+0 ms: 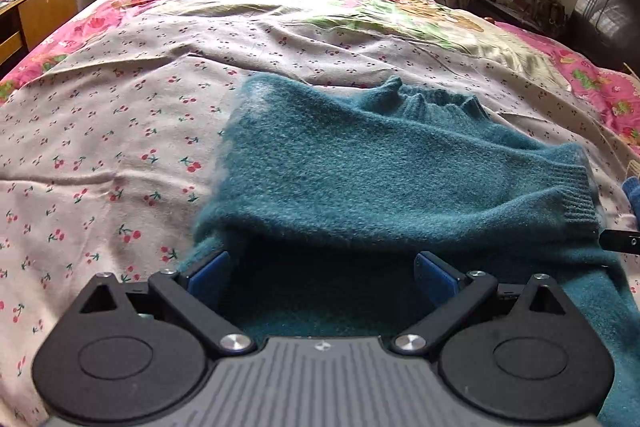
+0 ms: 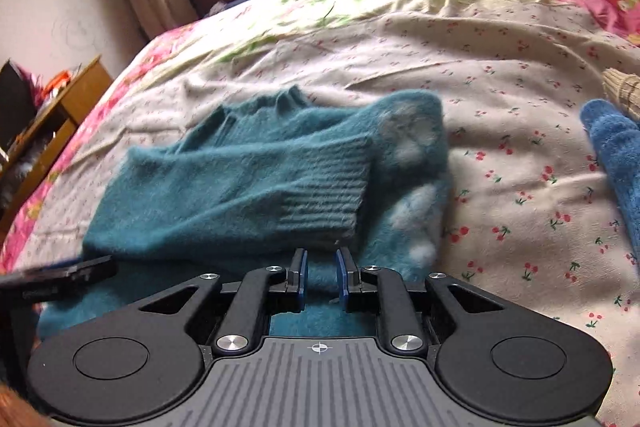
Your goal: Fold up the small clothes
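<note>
Just ahead of our left tongs lies the teal sweater, spread on the cherry-print sheet of the bed. We hold the left tongs wide apart, the two blue pads standing on either side of a dark fold of the sweater; nothing is pinched between them, and the knit hangs just over their tips. Beyond them the sweater's ribbed collar points away from us, and a sleeve with a ribbed cuff is laid across the body toward the right. A black tip of our right tongs shows at the right edge of this view, just past that cuff.

In front of our right tongs the same sweater lies crosswise, with the cuff folded over the body just ahead of the fingertips. Our right tongs are nearly together, a narrow gap left between the blue pads; teal knit shows in and below that gap, but we cannot tell whether they grip it. White fuzzy patches mark the sweater to the right of the cuff. Farther right, well apart from the sweater, a blue garment lies on the sheet. To the left of these tongs the end of our left tongs rests over the sweater's edge.
</note>
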